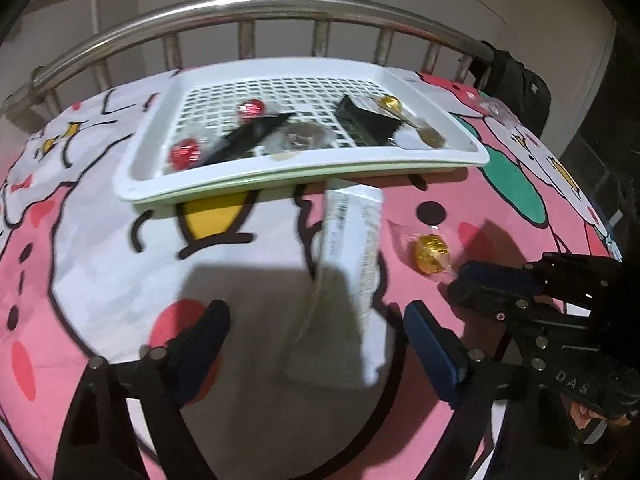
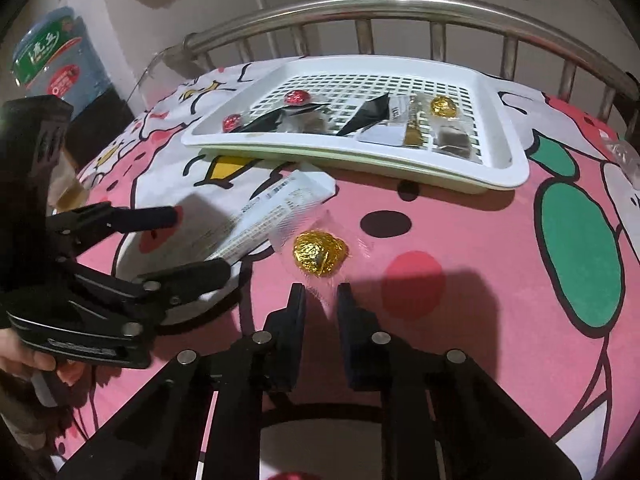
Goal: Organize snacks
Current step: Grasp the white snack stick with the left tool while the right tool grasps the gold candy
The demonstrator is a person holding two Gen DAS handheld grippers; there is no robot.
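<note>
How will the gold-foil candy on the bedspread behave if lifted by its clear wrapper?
The gold-foil candy looks small, probably light. Its rounded body may roll if pushed. The clear wrapper tail seems thin and floppy, so the candy would likely dangle.

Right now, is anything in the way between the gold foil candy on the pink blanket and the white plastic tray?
Nothing visible blocks it. Bare blanket lies between the gold foil-wrapped candy and the white plastic grid tray. The long white packet lies just left of that path. The right gripper is shut on the candy's clear wrapper.
</note>
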